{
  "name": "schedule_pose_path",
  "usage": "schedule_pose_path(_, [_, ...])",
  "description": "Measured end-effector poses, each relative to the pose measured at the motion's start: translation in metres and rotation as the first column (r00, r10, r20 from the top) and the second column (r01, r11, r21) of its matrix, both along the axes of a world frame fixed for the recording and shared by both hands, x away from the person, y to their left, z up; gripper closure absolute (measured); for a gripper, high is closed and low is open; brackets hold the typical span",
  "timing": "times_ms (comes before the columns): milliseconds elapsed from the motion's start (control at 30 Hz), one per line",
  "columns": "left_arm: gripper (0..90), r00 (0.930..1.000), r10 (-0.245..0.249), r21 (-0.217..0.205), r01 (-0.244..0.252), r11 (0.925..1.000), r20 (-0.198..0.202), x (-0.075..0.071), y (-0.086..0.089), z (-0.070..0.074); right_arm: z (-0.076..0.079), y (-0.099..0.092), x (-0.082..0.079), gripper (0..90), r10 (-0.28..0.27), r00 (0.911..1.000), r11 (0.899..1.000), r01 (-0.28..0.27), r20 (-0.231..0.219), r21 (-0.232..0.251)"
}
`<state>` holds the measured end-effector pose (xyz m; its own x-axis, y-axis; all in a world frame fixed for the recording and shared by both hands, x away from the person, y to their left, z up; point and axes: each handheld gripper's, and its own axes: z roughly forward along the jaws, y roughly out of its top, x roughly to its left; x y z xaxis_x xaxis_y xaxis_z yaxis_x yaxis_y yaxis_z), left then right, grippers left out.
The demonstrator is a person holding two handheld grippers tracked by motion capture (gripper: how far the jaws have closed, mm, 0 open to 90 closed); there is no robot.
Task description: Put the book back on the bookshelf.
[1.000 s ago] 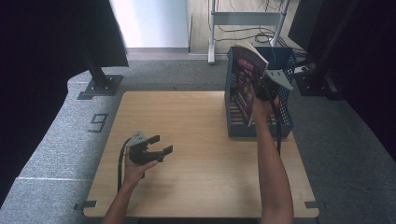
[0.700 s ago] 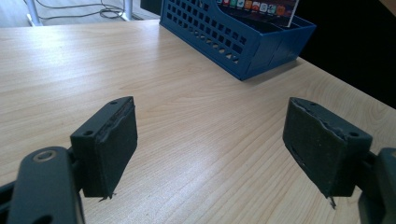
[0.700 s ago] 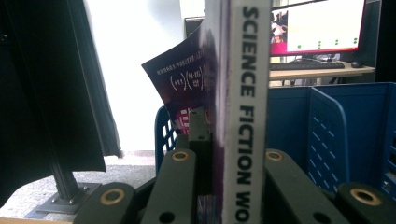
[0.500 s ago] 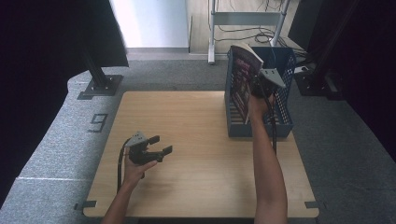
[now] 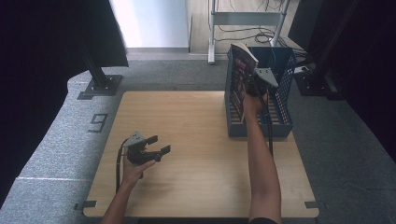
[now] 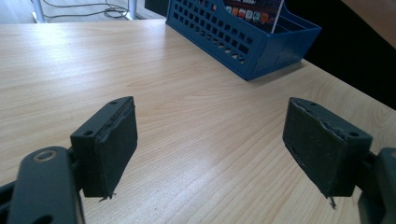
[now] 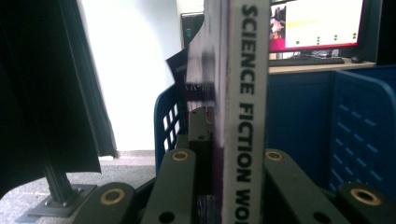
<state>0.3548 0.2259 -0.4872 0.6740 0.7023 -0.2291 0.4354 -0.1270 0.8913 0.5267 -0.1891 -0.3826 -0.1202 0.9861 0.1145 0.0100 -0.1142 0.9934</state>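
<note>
The right gripper (image 5: 256, 83) was closed on the spine of a book (image 7: 243, 116) and held it upright over the blue basket (image 5: 285, 100), the book's long axis standing roughly vertical, its lower end apparently inside the basket's left side. The left gripper (image 5: 154, 145) lay well apart from the basket over the wooden table (image 5: 196, 140), jaws spread wide and empty, so the right hand was plainly the nearer one.

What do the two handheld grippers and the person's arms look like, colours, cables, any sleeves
Both tools are black. The left gripper carries a grey three-cornered plate on top and a black cable looping back past the hand; its fingers end in flat rectangular black pads, worn at the edges. The right gripper has the same grey plate, a black cable trailing along the forearm, and brass-coloured rivets on its dark links. Both forearms are bare, with no sleeves visible.
</note>
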Motion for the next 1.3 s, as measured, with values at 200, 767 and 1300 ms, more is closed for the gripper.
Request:
schedule_pose_path(200, [18.3, 1.0000, 0.000, 0.002, 0.000, 1.0000, -0.001, 0.000, 0.000, 0.000, -0.013, 0.002, 0.003, 81.3, 0.002, 0.9999, 1.000, -0.002, -0.012, -0.006])
schedule_pose_path(767, [18.3, 1.0000, -0.006, 0.014, 0.006, 0.9999, 0.001, -0.001, -0.005, -0.001, -0.034, 0.001, -0.011, 80.3, 0.021, 0.9991, 0.999, -0.022, -0.037, -0.031])
schedule_pose_path(1300, [18.4, 0.9997, -0.022, 0.003, 0.022, 0.9997, 0.007, -0.005, -0.012, 0.002, -0.036, -0.009, -0.032, 77.9, 0.028, 0.9859, 0.999, -0.034, -0.165, -0.035])
